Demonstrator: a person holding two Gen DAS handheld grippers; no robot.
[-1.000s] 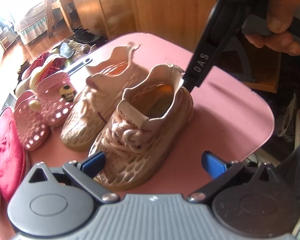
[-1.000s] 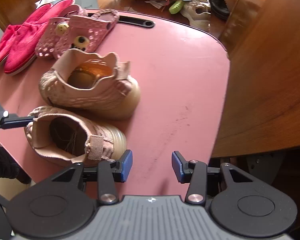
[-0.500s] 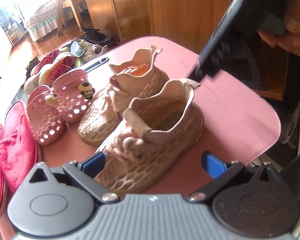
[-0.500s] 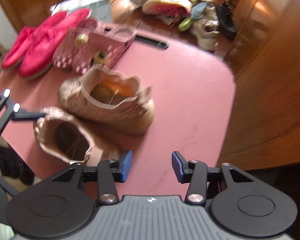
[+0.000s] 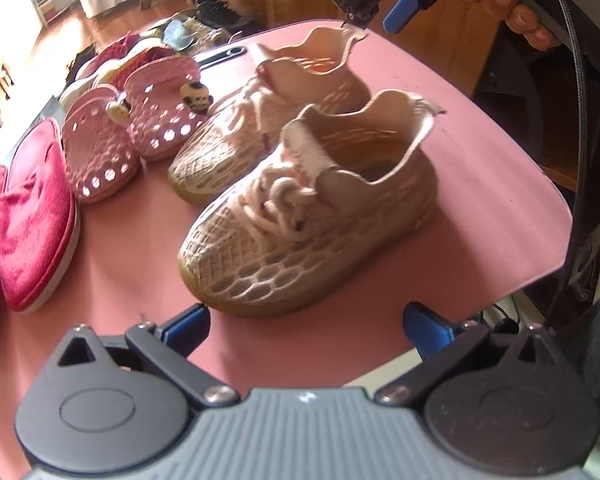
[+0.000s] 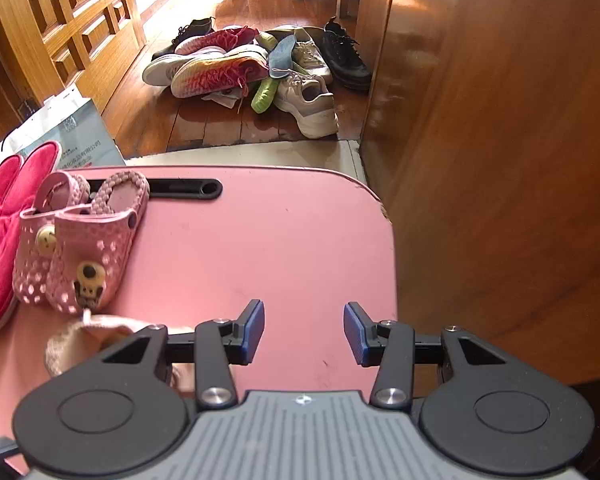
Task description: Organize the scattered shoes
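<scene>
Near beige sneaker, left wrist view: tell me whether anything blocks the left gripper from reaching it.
Nothing visible does. The left gripper hangs open just short of the near beige sneaker, with only bare pink table between them. The far beige sneaker stands behind it, out of the way.

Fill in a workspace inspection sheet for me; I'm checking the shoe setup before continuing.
Surface: pink table, bare at the right.
Job's things: beige sneakers, pink clogs and red slippers paired in a row.
Clutter: shoe pile on the floor.
Grippers: left gripper open, empty; right gripper open, empty.
Cables: black cable by the hand.
Surroundings: wooden cabinet, paper bag.
</scene>
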